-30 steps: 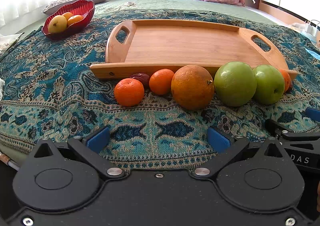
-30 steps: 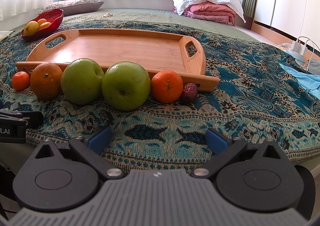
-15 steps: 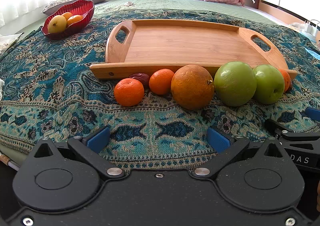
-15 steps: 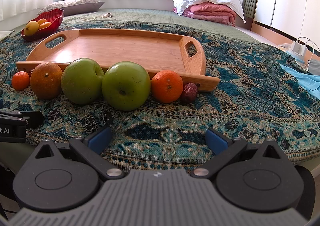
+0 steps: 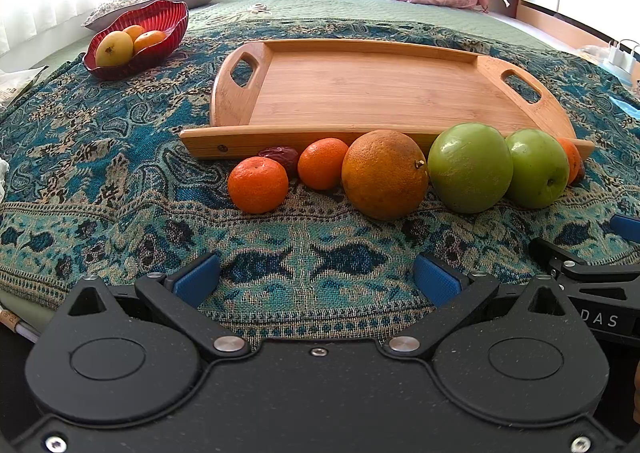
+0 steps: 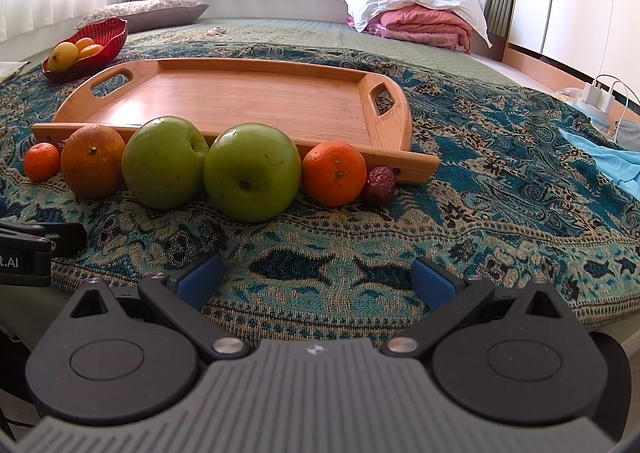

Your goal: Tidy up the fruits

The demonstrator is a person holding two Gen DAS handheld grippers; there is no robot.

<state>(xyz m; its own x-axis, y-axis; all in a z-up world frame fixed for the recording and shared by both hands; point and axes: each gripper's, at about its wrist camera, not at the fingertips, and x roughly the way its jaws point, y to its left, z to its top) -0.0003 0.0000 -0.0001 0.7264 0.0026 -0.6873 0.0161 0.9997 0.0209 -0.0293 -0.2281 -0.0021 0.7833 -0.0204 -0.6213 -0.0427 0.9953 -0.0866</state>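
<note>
Hovering low at the near edge of the bed, left gripper with jaws apart, nothing between them. Left wrist view: row of fruit on the patterned blanket, lined up against the near rim of the wooden tray, tray bare. From the left: small mandarin, dark date tucked behind it, second mandarin, big orange, two green apples touching each other. Red bowl with more fruit far left, well apart from the row.

Right wrist view: right gripper likewise spread wide, empty, aimed at the right end of the row. Nearest: green apple, mandarin just beside it, wrinkled date at the tray corner.

Risks, judged only: fruit packed touching, so closing on one probably nudges a neighbour and sets it rolling on the soft blanket. Apples round and glossy, likely to slip from an off-centre pinch. Tray rim just behind the row, easy to clip on approach. Both grippers side by side, some collision chance if both go for the middle.
</note>
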